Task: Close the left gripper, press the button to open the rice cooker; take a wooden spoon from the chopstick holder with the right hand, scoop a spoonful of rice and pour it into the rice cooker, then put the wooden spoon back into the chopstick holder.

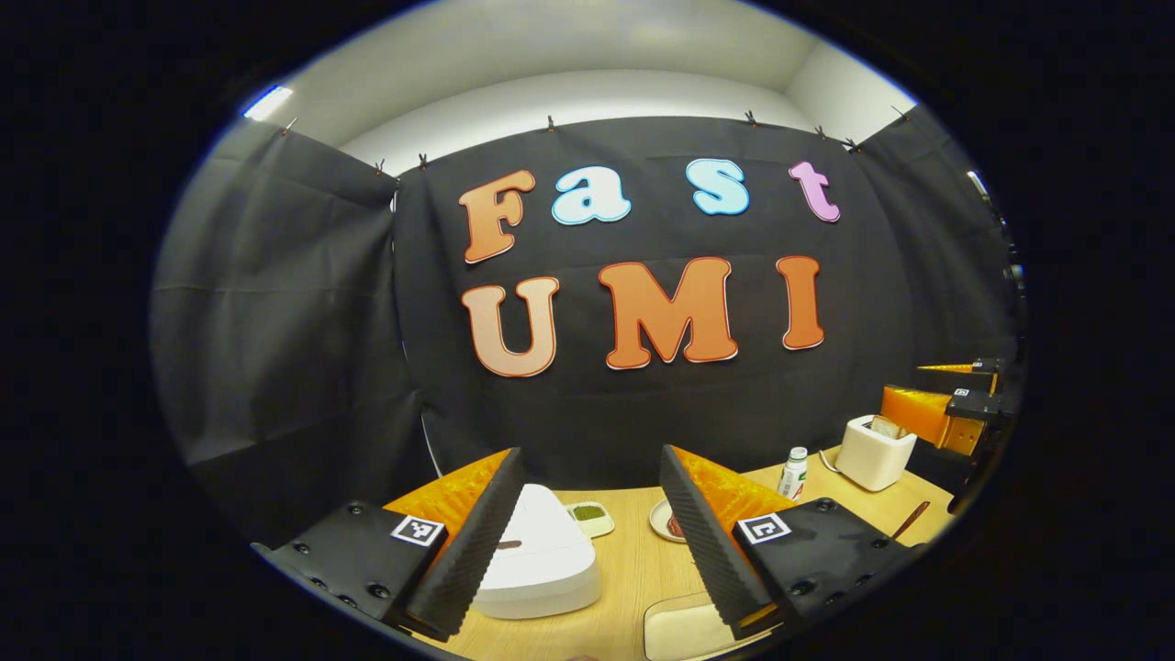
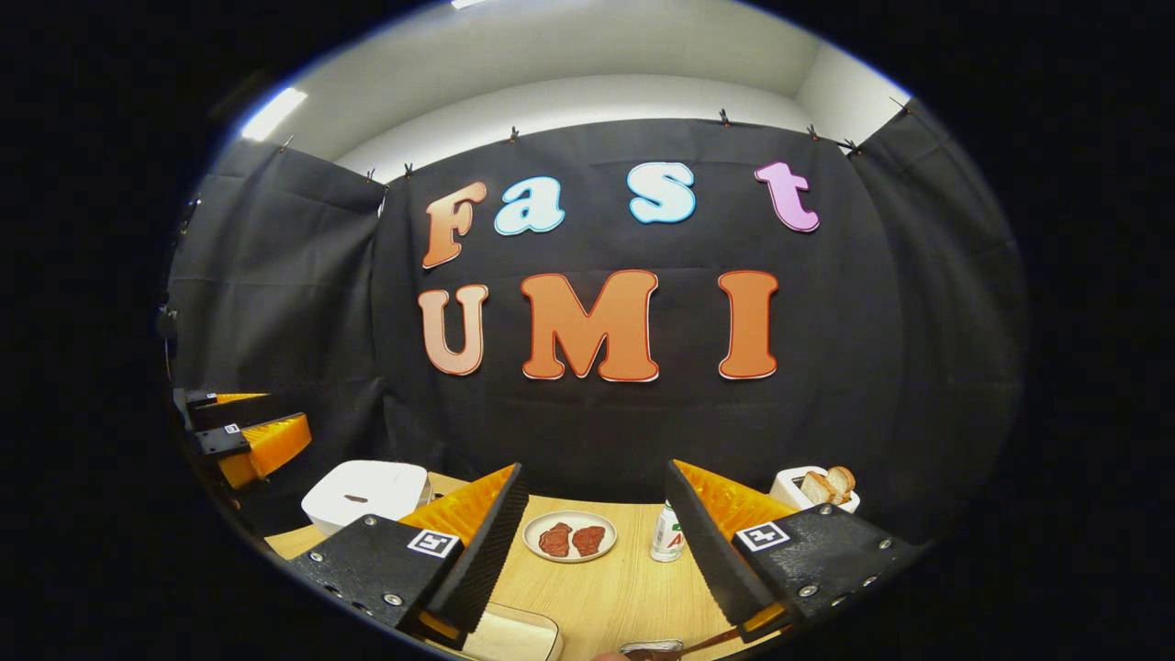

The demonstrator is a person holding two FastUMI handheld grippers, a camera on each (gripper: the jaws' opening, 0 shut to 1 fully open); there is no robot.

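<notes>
The tabletop [image 1: 633, 569] carries everything, and the rice cooker [image 1: 537, 555], white with its lid down, is the landmark. The left gripper [image 1: 587, 542] hovers just above it, fingers spread wide with nothing between them. The right gripper [image 2: 597, 551] hangs well to the cooker's right, fingers likewise apart and empty, over a plate [image 2: 569, 537] and a bottle [image 2: 667, 532]. A wooden spoon [image 1: 909, 520] lies far right of the cooker. The first step seems unstarted: the left fingers must close, then press the lid button.
</notes>
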